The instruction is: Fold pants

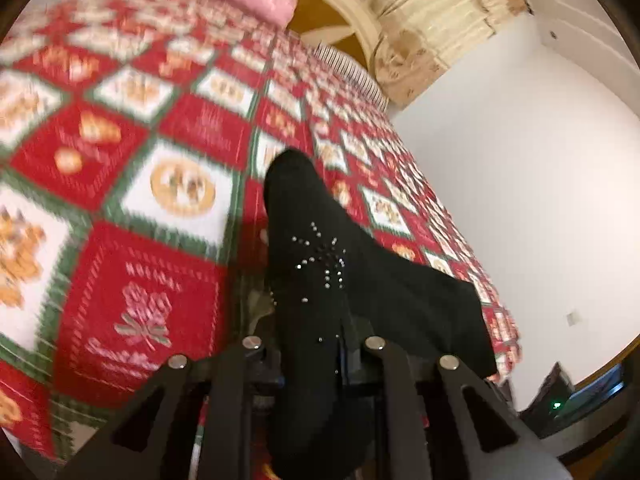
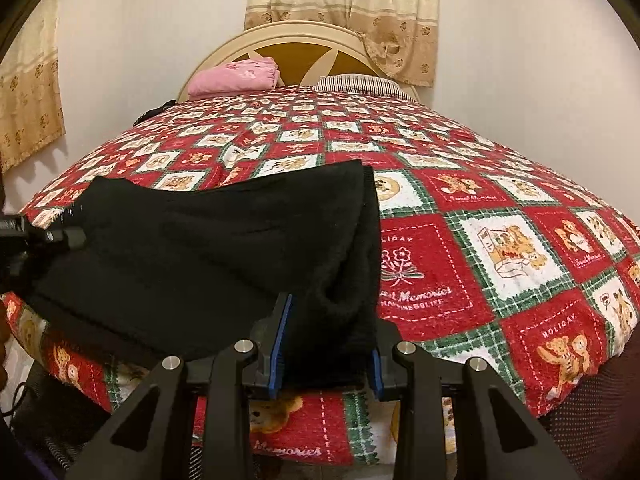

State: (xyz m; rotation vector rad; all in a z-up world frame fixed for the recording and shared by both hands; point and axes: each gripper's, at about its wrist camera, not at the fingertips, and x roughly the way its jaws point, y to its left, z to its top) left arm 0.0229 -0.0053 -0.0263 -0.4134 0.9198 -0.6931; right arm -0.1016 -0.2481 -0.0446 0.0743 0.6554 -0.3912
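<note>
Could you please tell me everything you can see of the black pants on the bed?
The black pants are a soft, knit-looking garment, plain except for a burst of small silver studs seen in the left wrist view. They lie spread and rumpled near the foot of the bed, on the red, white and green patterned blanket. The right tongs pinch a bunched edge between blue pads. The left tongs are closed on another part, whose cloth drapes over them and hides the fingertips.

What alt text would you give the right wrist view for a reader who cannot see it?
The right gripper is shut on a bunched edge of black pants spread over a bed's red, white and green blanket. The left gripper meets their far left edge. A pink cloth lies by the headboard.
</note>
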